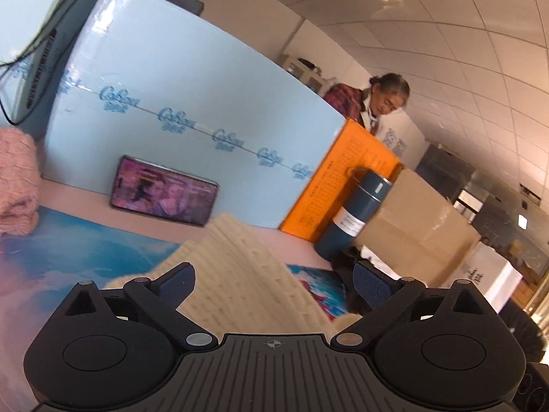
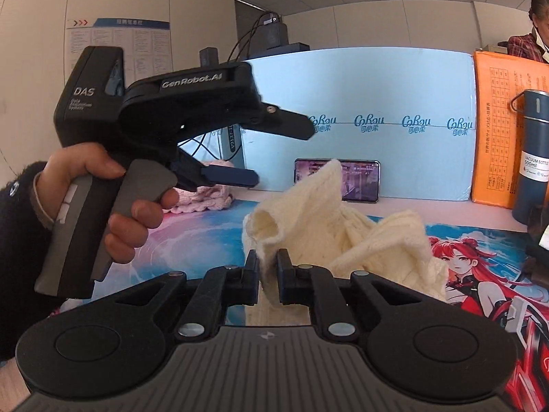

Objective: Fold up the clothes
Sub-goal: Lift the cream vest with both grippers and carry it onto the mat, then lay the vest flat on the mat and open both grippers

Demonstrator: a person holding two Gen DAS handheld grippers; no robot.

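Observation:
A cream knitted sweater [image 2: 329, 226] lies bunched on the printed desk mat [image 2: 192, 240], one part lifted. My right gripper [image 2: 267, 267] is shut on a fold of the sweater near its cuff opening. My left gripper [image 1: 274, 278] is open, its fingers spread wide above the sweater [image 1: 240, 274] without holding it. In the right wrist view the left gripper [image 2: 281, 151] hangs in the air to the left of the sweater, jaws apart, held by a hand. A pink knitted garment [image 1: 17, 185] lies folded at the left; it also shows in the right wrist view [image 2: 209, 195].
A light blue foam board [image 2: 360, 110] stands behind the mat with a phone [image 2: 360, 182] leaning on it. An orange box [image 2: 504, 130], a dark blue vacuum bottle [image 2: 532, 158] and a cardboard box [image 1: 422, 226] stand at the right. A woman [image 1: 381, 99] is behind.

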